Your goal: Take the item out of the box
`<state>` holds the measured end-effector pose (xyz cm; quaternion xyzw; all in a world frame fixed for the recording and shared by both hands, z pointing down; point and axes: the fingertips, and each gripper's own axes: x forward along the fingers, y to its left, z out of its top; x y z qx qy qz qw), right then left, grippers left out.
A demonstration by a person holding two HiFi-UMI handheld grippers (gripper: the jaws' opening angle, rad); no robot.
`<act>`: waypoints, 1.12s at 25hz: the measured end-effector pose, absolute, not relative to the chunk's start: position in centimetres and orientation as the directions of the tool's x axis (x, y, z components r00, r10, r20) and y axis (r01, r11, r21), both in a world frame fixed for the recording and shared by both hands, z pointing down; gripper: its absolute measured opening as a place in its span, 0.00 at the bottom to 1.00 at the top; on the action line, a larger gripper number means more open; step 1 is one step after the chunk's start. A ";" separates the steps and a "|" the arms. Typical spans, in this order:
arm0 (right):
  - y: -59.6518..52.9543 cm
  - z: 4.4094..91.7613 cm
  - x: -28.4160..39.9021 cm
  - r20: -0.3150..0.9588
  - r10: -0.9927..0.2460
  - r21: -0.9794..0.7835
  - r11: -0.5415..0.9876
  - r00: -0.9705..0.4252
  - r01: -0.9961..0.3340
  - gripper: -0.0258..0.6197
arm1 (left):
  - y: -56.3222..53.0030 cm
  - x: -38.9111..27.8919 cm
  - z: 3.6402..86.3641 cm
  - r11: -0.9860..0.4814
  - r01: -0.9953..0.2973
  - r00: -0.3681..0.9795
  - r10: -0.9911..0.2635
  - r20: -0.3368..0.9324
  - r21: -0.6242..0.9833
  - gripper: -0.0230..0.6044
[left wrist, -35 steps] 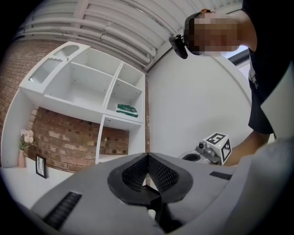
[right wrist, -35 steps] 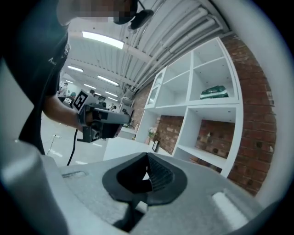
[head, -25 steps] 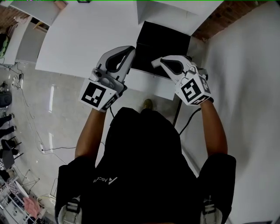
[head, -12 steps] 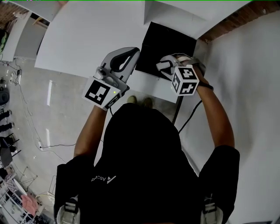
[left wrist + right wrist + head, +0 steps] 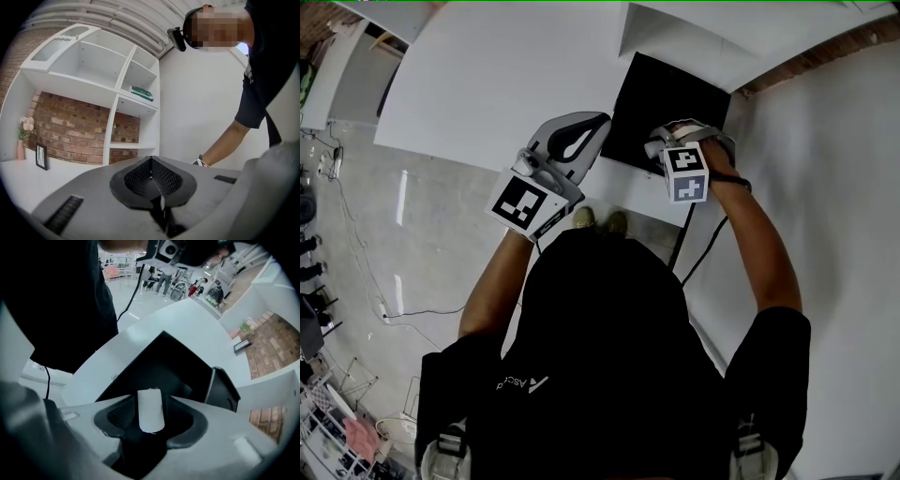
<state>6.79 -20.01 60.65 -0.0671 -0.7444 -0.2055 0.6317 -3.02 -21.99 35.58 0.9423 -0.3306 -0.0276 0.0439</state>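
1. Right gripper: released. The jaws are opening. A white cylinder stands between them with a gap to each pad, so neither pad presses on it.

2. Position of the item: the white cylinder is upright in the right gripper view, centred in the jaw gap. The open black box lies just beyond the jaw tips, with its dark interior facing the jaws. The cylinder is at the gripper, in front of the box opening. The head view does not show it.

3. Left gripper: clenched. The pads meet along one line and nothing is between them. In the head view it hovers beside the box's left side, over the desk.

4. Black box in the head view: it sits at the desk's near right corner, close to the near edge. The right gripper is at the side of the box nearest the person.

5. Changes in the head view over the last second:
   - The right gripper has rolled. Its marker cube now shows a different face.
   - The cube sits closer to the box than before.
   - The left gripper holds nearly the same pose beside the box.

6. Surroundings in the left gripper view: a white shelf unit against a brick wall.
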 end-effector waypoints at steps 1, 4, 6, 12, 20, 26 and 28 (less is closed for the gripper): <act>-20.0 61.1 6.9 0.970 -0.159 0.218 0.904 -0.183 0.367 0.35 | -22.1 -3.0 35.8 -0.779 -0.619 0.782 -0.623 -0.017 0.101 0.03; -20.3 62.3 7.0 0.971 -0.173 0.225 0.898 -0.165 0.378 0.35 | -22.3 -3.0 36.5 -0.778 -0.618 0.783 -0.623 -0.004 0.112 0.03; -20.6 62.4 7.0 0.966 -0.192 0.244 0.895 -0.170 0.373 0.31 | -22.4 -2.9 36.6 -0.781 -0.614 0.786 -0.618 -0.003 0.117 0.03; -20.7 61.8 6.6 0.953 -0.204 0.269 0.912 -0.226 0.311 0.30 | -22.3 -2.7 37.1 -0.796 -0.596 0.801 -0.599 0.007 0.110 0.03; -21.6 54.8 6.1 0.821 -0.360 0.367 0.927 -0.443 -0.074 0.30 | -22.1 -2.4 36.8 -0.811 -0.576 0.816 -0.579 0.008 0.101 0.03; -21.0 48.2 6.7 0.651 -0.505 0.362 0.862 -0.566 -0.353 0.30 | -21.8 -1.2 35.9 -0.829 -0.553 0.832 -0.555 -0.001 0.082 0.03; -21.0 45.4 6.7 0.562 -0.554 0.334 0.831 -0.614 -0.445 0.30 | -21.8 -0.5 35.4 -0.835 -0.545 0.837 -0.547 -0.014 0.077 0.03</act>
